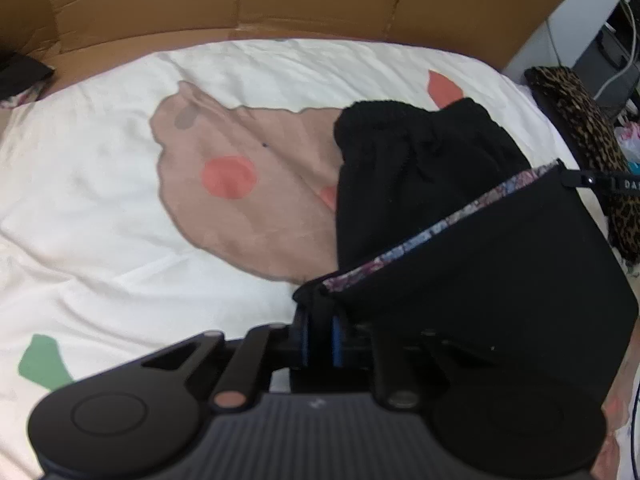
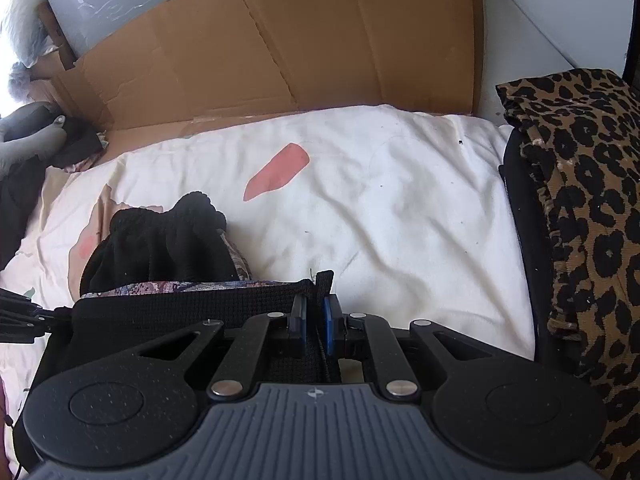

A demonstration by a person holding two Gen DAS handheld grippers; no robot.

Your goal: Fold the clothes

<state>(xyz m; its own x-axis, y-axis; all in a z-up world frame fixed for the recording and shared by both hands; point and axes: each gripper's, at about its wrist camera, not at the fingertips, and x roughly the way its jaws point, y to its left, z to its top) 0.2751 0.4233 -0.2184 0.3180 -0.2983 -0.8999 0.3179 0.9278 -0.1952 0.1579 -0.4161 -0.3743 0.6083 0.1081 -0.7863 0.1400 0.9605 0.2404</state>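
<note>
A black garment (image 1: 472,264) with a flowered inner band (image 1: 436,228) is stretched between both grippers above a white printed bedsheet (image 1: 100,208). Its far end, a gathered black waistband (image 1: 400,120), rests bunched on the sheet. My left gripper (image 1: 319,320) is shut on the garment's near left corner, with black cloth wrapped over its blue pads. In the right wrist view, my right gripper (image 2: 316,312) is shut on the garment's right corner (image 2: 324,280), and the taut black edge (image 2: 192,300) runs left from it. The bunched end (image 2: 160,240) lies just beyond.
Flattened cardboard (image 2: 280,40) stands along the far side of the bed. A leopard-print cloth (image 2: 592,200) hangs over a dark edge at the right. Dark clothes and a grey object (image 2: 36,140) lie at the far left. The sheet to the right (image 2: 400,208) is bare.
</note>
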